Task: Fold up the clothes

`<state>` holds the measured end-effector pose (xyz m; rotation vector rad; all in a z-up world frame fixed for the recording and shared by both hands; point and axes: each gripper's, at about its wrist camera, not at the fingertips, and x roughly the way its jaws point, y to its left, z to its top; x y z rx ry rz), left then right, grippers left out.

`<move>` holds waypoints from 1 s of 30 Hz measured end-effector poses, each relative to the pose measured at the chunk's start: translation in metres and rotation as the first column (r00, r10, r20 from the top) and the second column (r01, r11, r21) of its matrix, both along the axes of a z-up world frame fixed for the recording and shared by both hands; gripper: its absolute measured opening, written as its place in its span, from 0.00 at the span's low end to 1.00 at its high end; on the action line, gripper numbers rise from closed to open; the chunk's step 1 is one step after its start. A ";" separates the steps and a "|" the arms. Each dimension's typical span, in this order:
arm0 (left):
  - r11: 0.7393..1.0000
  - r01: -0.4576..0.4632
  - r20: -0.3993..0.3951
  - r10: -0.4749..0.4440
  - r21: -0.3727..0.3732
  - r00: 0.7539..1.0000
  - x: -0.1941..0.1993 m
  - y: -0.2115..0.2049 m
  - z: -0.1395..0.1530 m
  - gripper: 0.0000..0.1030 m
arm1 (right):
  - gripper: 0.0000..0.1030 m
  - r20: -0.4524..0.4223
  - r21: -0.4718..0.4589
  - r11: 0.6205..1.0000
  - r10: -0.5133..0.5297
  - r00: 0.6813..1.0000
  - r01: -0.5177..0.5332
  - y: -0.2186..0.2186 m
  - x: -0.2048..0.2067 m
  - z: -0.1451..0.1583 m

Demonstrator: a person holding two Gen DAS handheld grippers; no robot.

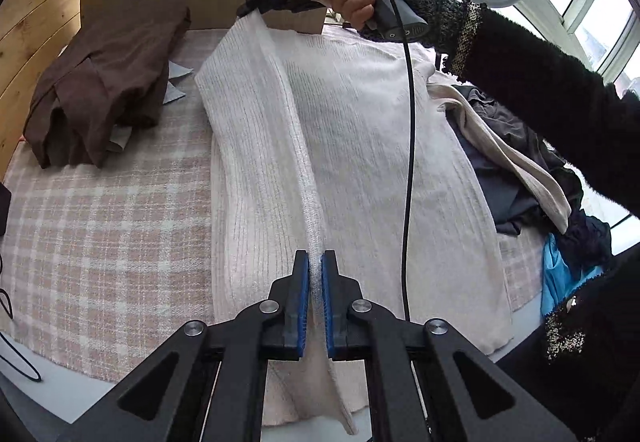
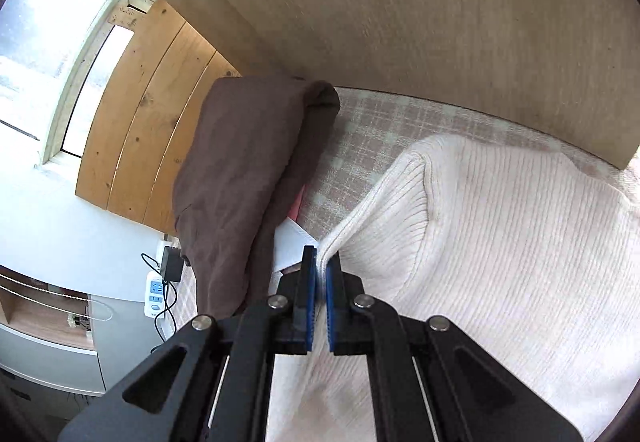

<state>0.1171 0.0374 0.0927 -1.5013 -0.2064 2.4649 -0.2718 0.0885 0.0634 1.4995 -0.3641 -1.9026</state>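
Observation:
A cream ribbed knit sweater (image 1: 360, 145) lies spread on a pink plaid bedcover (image 1: 112, 234). My left gripper (image 1: 315, 262) is shut on the sweater's near edge, lifting a raised fold that runs away from me. My right gripper (image 1: 250, 3), held in a hand at the far end, is shut on the other end of the same fold. In the right wrist view the right gripper (image 2: 321, 262) pinches the sweater (image 2: 500, 242) at its ribbed edge, above the bedcover (image 2: 360, 145).
A folded brown garment (image 1: 104, 81) lies at the far left, also in the right wrist view (image 2: 240, 169). A pile of dark and beige clothes (image 1: 520, 145) lies at the right. A cable (image 1: 408, 161) hangs across the sweater. A beige headboard (image 2: 400, 9) stands behind.

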 end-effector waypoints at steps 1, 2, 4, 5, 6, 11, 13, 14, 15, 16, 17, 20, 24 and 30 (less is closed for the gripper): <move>1.000 0.031 0.017 -0.031 0.007 0.999 -0.001 0.008 -0.004 0.06 | 0.04 -0.010 0.016 1.000 -0.002 1.000 0.002 0.010 0.003 -0.001; 0.998 0.059 0.047 -0.060 0.025 0.997 -0.005 0.016 -0.012 0.08 | 0.04 -0.011 0.050 0.999 -0.004 1.000 0.004 0.016 0.004 -0.007; 0.998 0.060 0.082 -0.063 0.035 0.995 -0.013 0.018 -0.023 0.10 | 0.04 -0.013 0.118 0.993 -0.007 1.000 0.009 0.028 0.007 -0.020; 0.998 0.052 0.086 -0.055 0.031 0.995 -0.018 0.016 -0.026 0.10 | 0.04 -0.013 0.152 0.988 -0.009 1.000 0.011 0.034 0.008 -0.027; 0.999 0.037 0.074 -0.038 0.018 0.997 -0.026 0.008 -0.026 0.10 | 0.04 -0.014 0.185 0.983 -0.010 1.000 0.013 0.040 0.010 -0.033; 0.997 -0.025 -0.018 0.024 -0.071 1.000 -0.091 -0.032 -0.022 0.08 | 0.04 0.018 0.185 0.982 -0.027 0.999 0.023 0.054 0.009 -0.051; 0.998 -0.031 -0.022 0.030 -0.053 0.999 -0.128 -0.046 -0.030 0.07 | 0.04 0.022 0.170 0.985 -0.029 0.999 0.025 0.055 0.010 -0.052; 0.998 -0.022 -0.020 0.021 -0.056 1.000 -0.144 -0.049 -0.034 0.07 | 0.04 0.024 0.163 0.986 -0.030 0.999 0.025 0.055 0.010 -0.052; 0.998 -0.012 -0.018 0.011 -0.058 1.000 -0.160 -0.051 -0.038 0.07 | 0.04 0.026 0.156 0.987 -0.031 0.999 0.026 0.055 0.010 -0.052; 0.998 0.001 -0.017 -0.003 -0.069 1.000 -0.175 -0.051 -0.041 0.08 | 0.04 0.028 0.148 0.989 -0.031 0.999 0.026 0.056 0.010 -0.052; 0.995 0.024 -0.018 -0.026 -0.097 1.000 -0.185 -0.048 -0.044 0.12 | 0.04 0.032 0.140 0.990 -0.030 0.999 0.026 0.057 0.011 -0.050; 0.989 0.089 -0.006 -0.090 -0.116 0.996 -0.207 -0.038 -0.053 0.17 | 0.04 0.035 0.126 0.992 -0.030 0.999 0.025 0.059 0.010 -0.046; 0.973 0.161 0.003 -0.163 -0.163 0.987 -0.216 -0.026 -0.056 0.21 | 0.04 0.041 0.114 0.993 -0.027 0.999 0.022 0.060 0.008 -0.047; 0.974 0.077 -0.016 -0.082 -0.212 0.997 -0.235 -0.029 -0.059 0.13 | 0.04 0.049 0.084 0.996 -0.034 0.998 0.030 0.058 0.006 -0.051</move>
